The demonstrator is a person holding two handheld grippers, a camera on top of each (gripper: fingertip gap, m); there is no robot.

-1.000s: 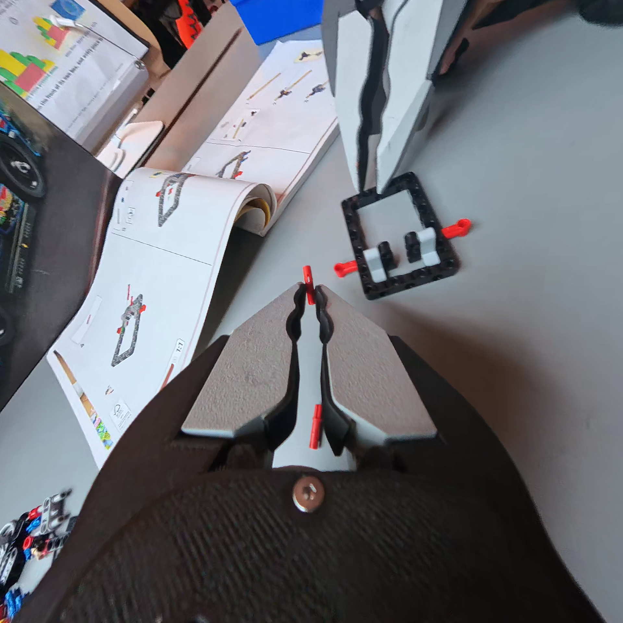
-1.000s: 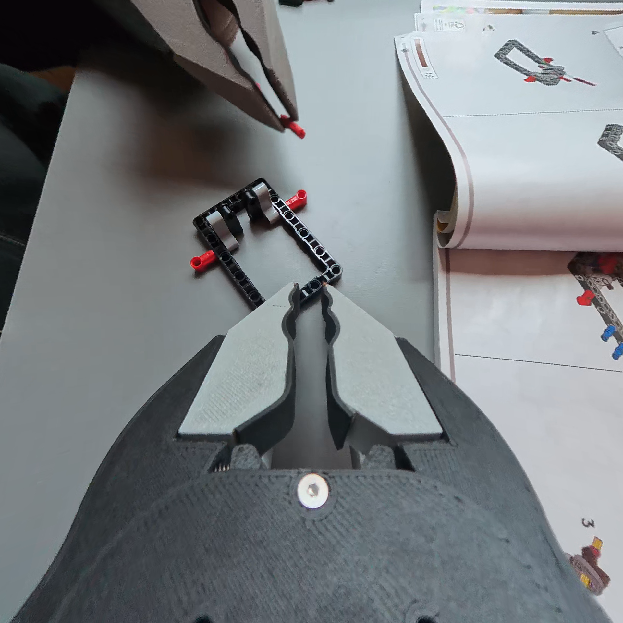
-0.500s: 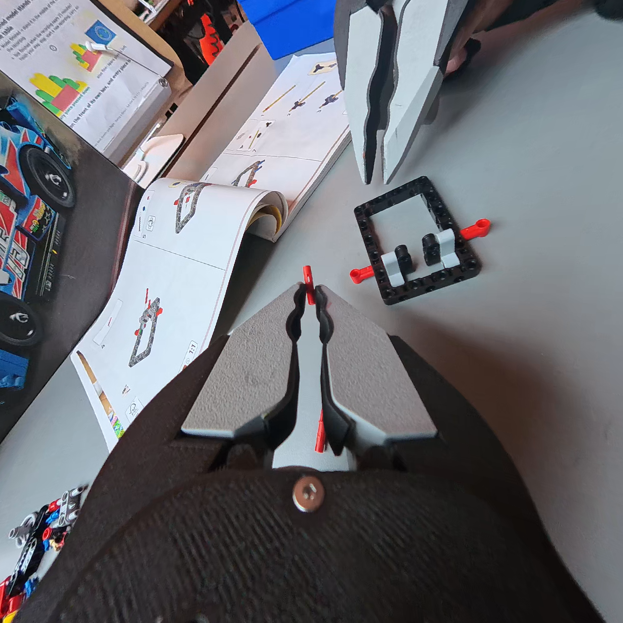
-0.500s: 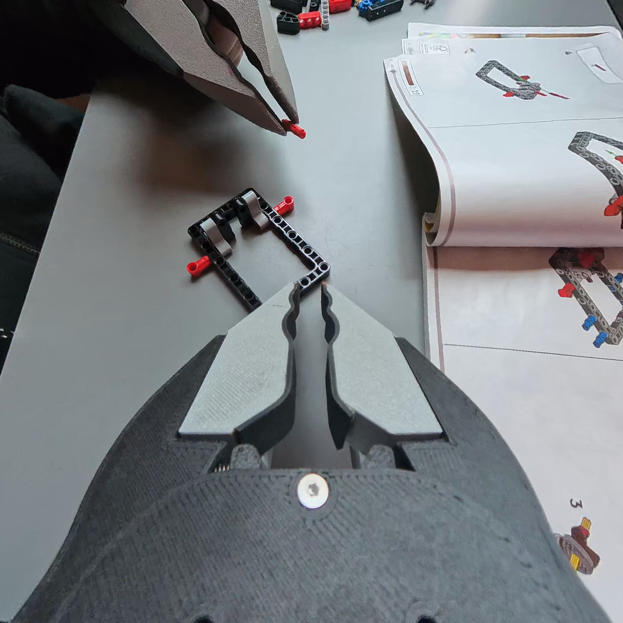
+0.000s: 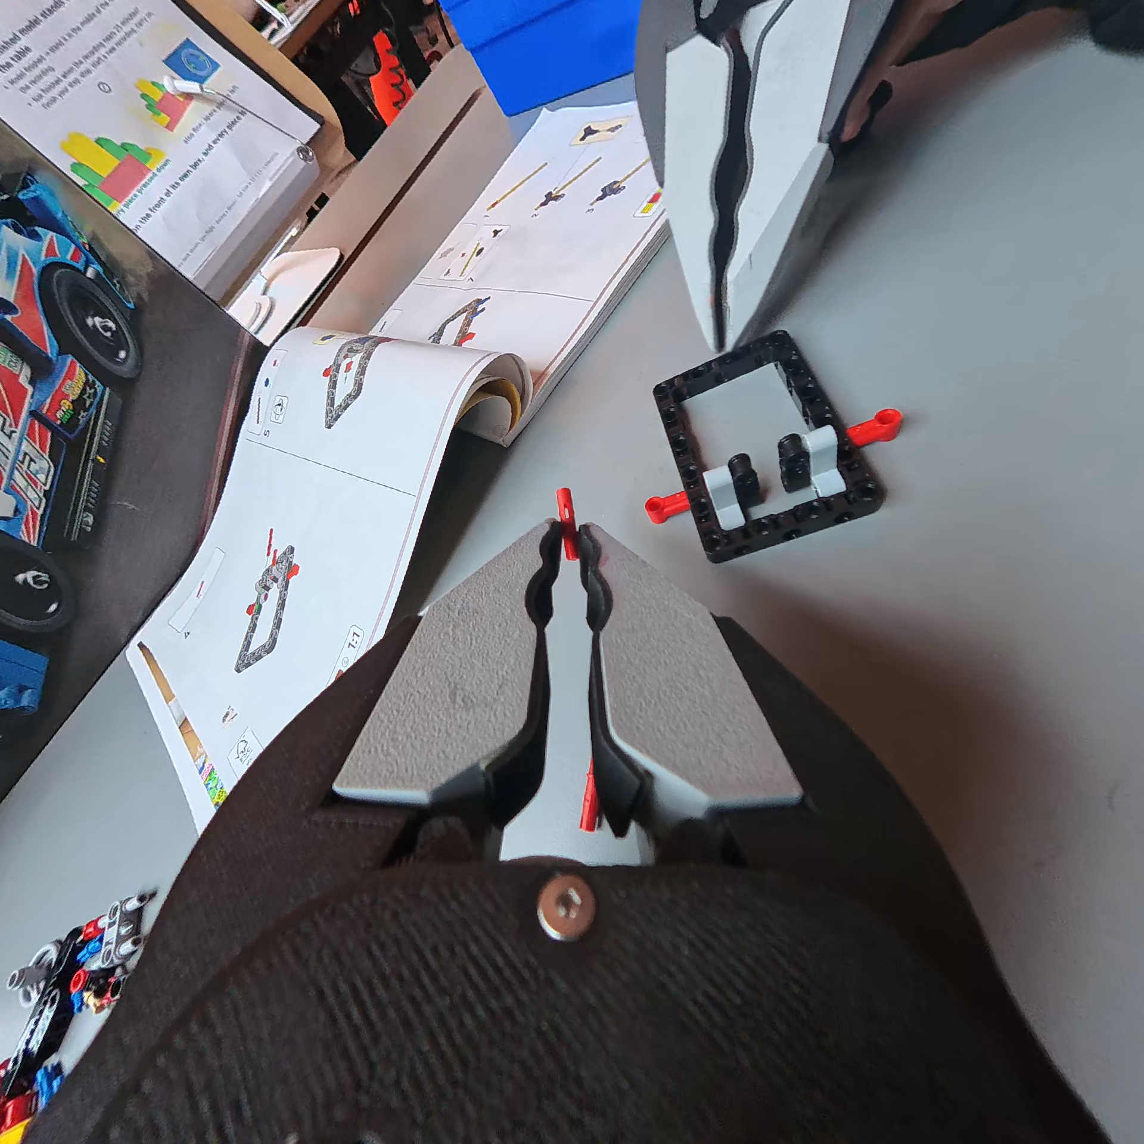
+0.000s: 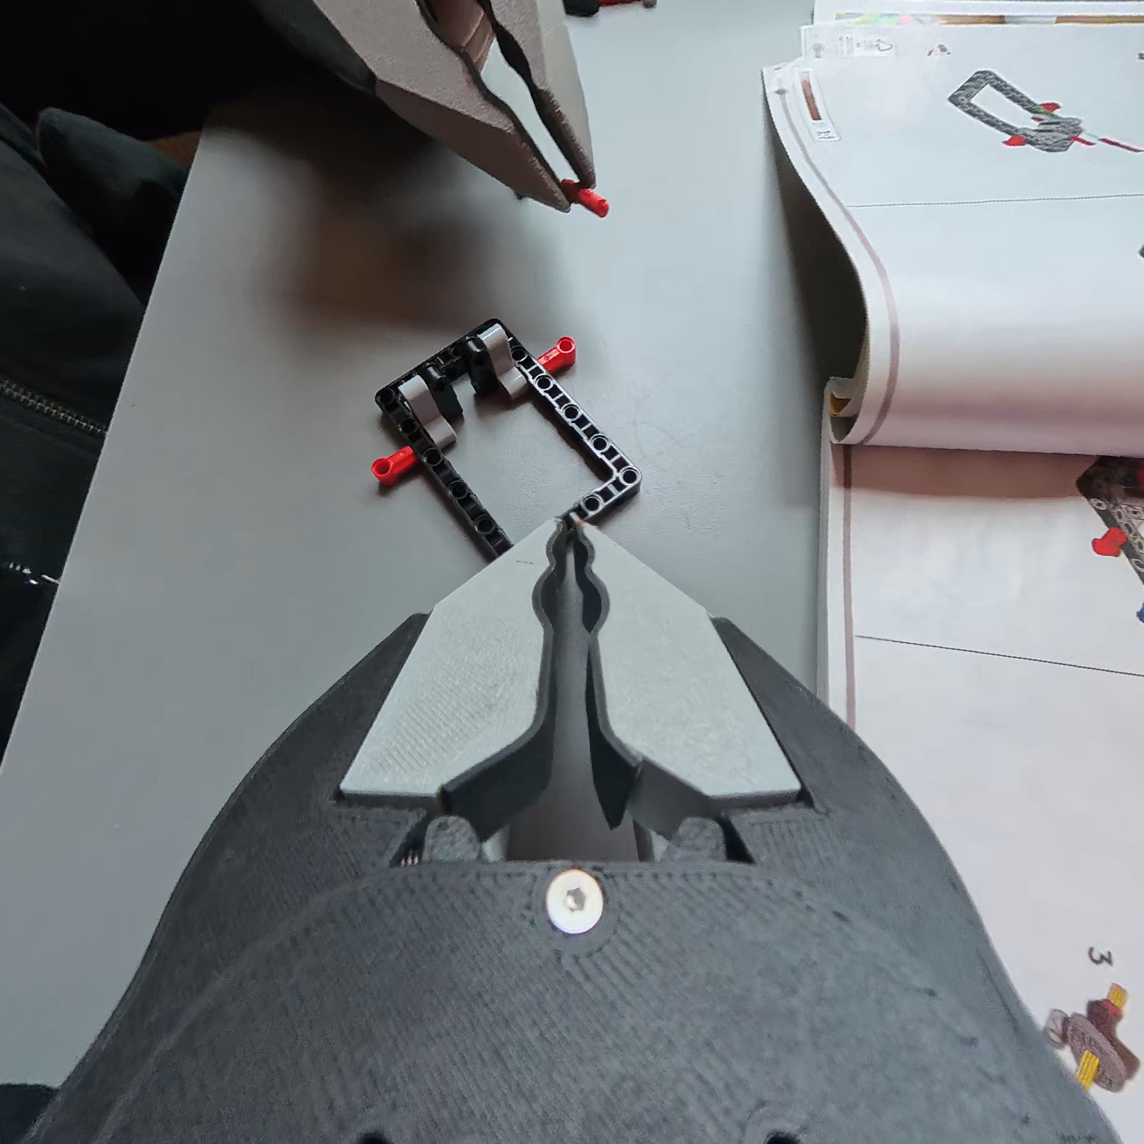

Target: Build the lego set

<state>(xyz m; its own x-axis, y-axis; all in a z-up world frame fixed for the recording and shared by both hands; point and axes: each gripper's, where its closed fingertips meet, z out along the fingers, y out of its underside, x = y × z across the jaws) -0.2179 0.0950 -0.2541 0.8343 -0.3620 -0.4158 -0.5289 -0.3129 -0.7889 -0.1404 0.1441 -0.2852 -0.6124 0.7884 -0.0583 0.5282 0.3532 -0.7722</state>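
Jaws of the left gripper [image 5: 566, 526] pinched on a short red plastic pin [image 5: 565, 517], its tip poking out beyond the fingertips, held above the grey tabletop [image 5: 928, 681]. Jaws of the right gripper [image 6: 569, 525] drawn nearly together at the tips, right at the near edge of the black rectangular frame of holed lego beams [image 6: 594, 433]; whether clamped on that edge or only touching it, cannot tell. Frame flat on the tabletop, carrying two light grey curved pieces [image 6: 427, 408] with black connectors at its far end and a red pin with a round eye [image 6: 557, 353] sticking out on each long side. In the right wrist view, held pin far from the frame, well apart from it. To the right there, a white open instruction booklet [image 6: 990, 309] with one page curled over. In the left wrist view, a pile of loose mixed lego parts [image 5: 74, 978] near left, a dark box with a racing-car picture [image 5: 56, 402] at the left edge.
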